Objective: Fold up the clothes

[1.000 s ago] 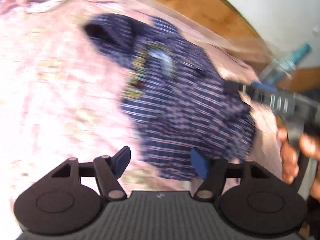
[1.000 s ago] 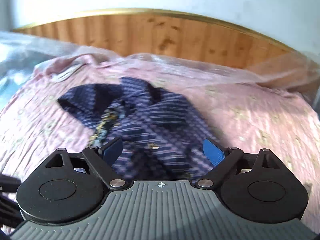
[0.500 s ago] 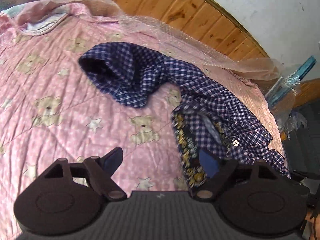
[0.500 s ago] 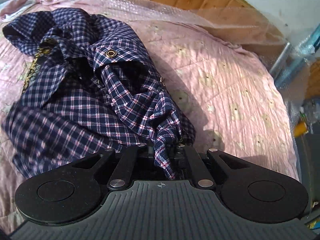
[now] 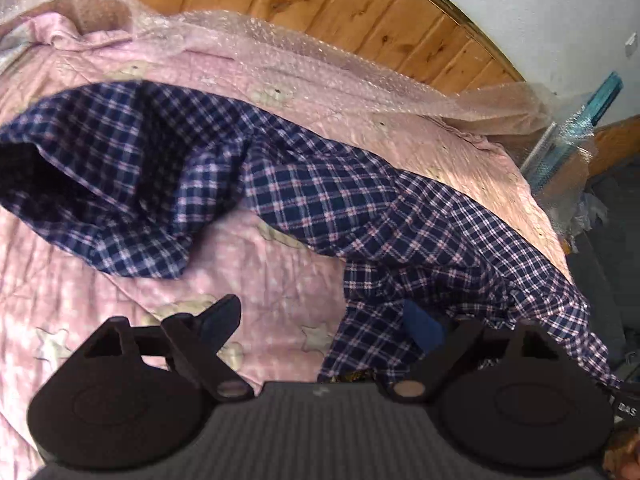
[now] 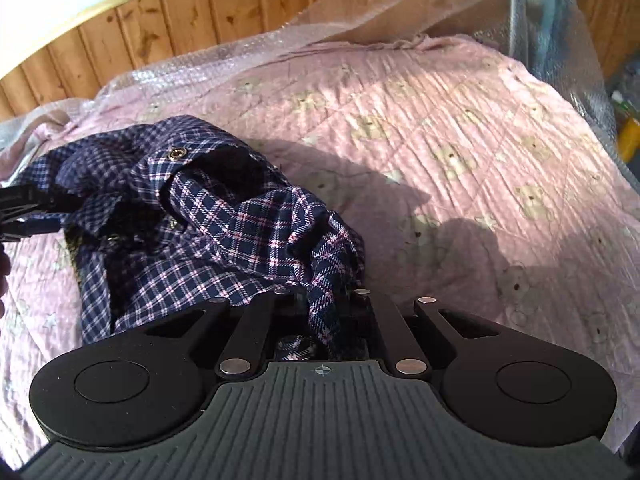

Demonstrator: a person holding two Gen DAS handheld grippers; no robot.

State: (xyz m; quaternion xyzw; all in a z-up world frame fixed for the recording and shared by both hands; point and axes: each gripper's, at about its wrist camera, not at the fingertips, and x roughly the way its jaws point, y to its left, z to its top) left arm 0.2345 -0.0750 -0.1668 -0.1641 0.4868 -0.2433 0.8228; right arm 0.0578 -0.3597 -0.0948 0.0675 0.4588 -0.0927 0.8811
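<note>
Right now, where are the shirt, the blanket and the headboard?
shirt [image 5: 320, 204]: left wrist view, middle of the checked cloth.
blanket [image 6: 460, 152]: right wrist view, bare pink part.
headboard [image 5: 328, 4]: left wrist view, wooden planks.

Navy plaid shirt [image 5: 328, 204] (crumpled), on bed

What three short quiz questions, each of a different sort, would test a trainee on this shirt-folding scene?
1. True or false: the right gripper is shut on the shirt.
2. The left gripper is: A open, B shut on cloth, C out of view?
3. Fill in: the shirt lies on a pink ____.

Key: 1 true; 2 A; 3 quilt.
</note>
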